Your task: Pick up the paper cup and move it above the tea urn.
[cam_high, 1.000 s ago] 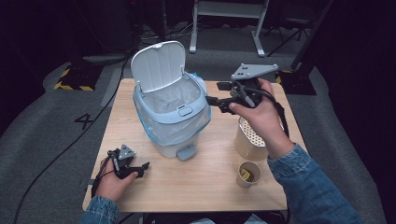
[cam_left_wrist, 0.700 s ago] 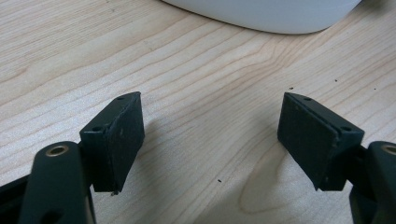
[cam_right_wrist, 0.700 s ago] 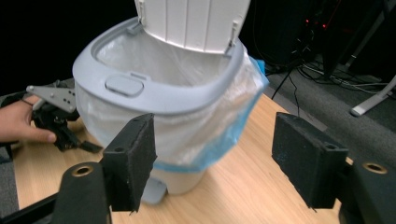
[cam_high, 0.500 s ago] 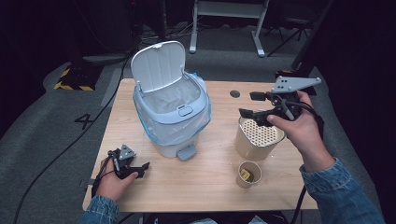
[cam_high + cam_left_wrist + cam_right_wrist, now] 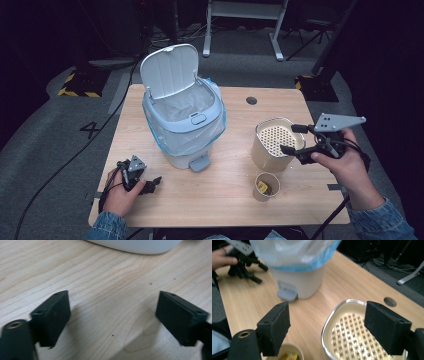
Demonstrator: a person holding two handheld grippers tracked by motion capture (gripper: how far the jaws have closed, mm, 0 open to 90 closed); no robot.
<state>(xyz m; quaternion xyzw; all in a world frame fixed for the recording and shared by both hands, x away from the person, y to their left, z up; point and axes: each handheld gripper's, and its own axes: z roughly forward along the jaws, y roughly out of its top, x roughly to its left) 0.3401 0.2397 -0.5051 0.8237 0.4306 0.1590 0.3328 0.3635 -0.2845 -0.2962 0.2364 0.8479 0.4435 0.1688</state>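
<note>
Your table (image 5: 220, 210) carries everything within reach; the pedal bin (image 5: 186, 129) stands at its middle with the lid (image 5: 169, 70) tipped up and back, which leaves the lined mouth open to take whatever you bring to it. To its right, near your right hand, sits the cream canister (image 5: 271, 145) with a perforated insert (image 5: 352, 340) across its top; it looks like the thing you mean to take next. Just in front of it stands the small paper cup (image 5: 265, 186) with something yellow inside, close enough to be knocked if you swing low. Your right gripper (image 5: 298, 139) hangs over the canister's right rim, its jaws having just been opening, spread wide with nothing between them, set as if to straddle that rim. Your left gripper (image 5: 150, 183) lies low on the wood at the near left edge, its jaws also just opened and empty, parked out of the way.
</note>
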